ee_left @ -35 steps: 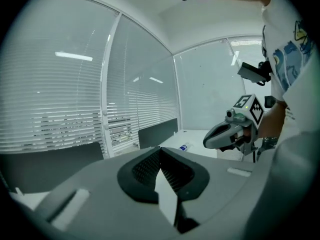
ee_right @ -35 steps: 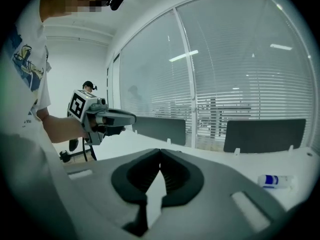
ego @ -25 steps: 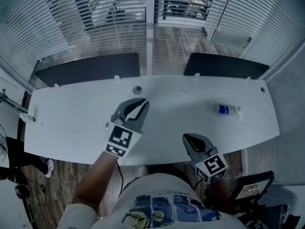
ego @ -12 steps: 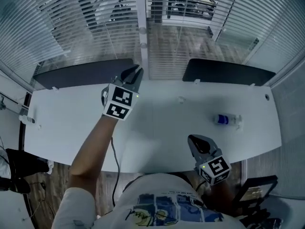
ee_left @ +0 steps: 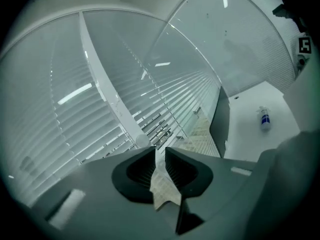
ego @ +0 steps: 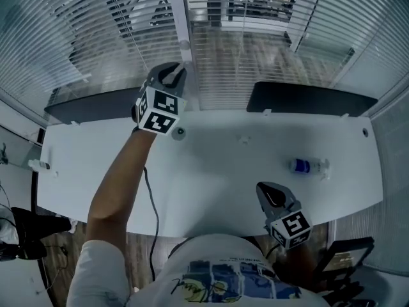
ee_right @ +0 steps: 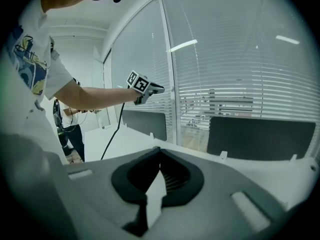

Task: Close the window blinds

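**Figure. Reach toward the window blinds (ego: pixel 108 37), shown from the head view and both gripper views.**

The left gripper (ego: pixel 177 71) is held at arm's length across the white bench (ego: pixel 211 171). It points at the blinds just beside the white frame post (ego: pixel 176 11). In the left gripper view its jaws stand a narrow gap apart and are opening, with nothing between them. Beyond the tips are only slats (ee_left: pixel 100 109) and a small round fitting (ee_left: pixel 142 140) on the post.

The right gripper (ego: pixel 262 187) hangs low at the near edge of the bench, close to the person's body. Its jaws are clenched tip to tip on nothing.

The blinds hang behind the bench across the whole window. Their slats are tilted far enough apart that the room beyond shows through, so the closing appears not yet begun.

**Risks, as judged from this moment.**
- No view makes out a wand or cord for certain, so the jaws may close on a thin slat instead of the control and bend it.
- The gap is narrow, so a slim control could slide beside the jaws rather than between them.
- The cable (ego: pixel 148 190) trailing from the left gripper crosses the bench and may snag on its edge at full reach.
- The bottle (ego: pixel 307 166) lies well apart to the right and seems out of harm's way.
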`<state>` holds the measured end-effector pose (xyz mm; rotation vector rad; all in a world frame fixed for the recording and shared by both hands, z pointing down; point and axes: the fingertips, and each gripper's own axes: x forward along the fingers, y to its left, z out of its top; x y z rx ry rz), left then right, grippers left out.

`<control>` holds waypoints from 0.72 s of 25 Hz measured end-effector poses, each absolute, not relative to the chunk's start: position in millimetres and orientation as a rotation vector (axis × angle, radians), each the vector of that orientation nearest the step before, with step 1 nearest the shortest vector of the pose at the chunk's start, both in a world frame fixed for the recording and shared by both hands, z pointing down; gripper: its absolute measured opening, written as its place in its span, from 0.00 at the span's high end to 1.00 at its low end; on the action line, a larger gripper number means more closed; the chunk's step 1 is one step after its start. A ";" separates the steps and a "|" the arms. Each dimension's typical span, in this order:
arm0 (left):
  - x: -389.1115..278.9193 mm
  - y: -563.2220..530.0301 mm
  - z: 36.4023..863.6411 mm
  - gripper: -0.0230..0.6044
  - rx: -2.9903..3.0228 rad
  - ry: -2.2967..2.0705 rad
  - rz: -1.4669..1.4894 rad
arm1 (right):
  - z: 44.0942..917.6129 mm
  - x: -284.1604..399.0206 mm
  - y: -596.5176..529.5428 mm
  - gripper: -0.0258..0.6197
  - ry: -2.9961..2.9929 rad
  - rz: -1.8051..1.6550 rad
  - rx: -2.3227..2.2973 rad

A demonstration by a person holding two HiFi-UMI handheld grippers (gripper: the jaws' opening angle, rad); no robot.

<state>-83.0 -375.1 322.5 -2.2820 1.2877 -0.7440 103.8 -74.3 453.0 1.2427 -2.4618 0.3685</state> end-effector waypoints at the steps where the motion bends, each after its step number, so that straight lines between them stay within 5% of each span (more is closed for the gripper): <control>1: -82.0 -380.8 322.0 0.85 -2.261 1.286 -0.756 | 453.9 105.0 -76.4 0.96 -2.461 0.376 1.242; 18: -67.5 -439.3 312.8 0.74 -1.842 1.175 -0.979 | 468.5 123.3 -86.1 0.96 -2.439 0.402 1.248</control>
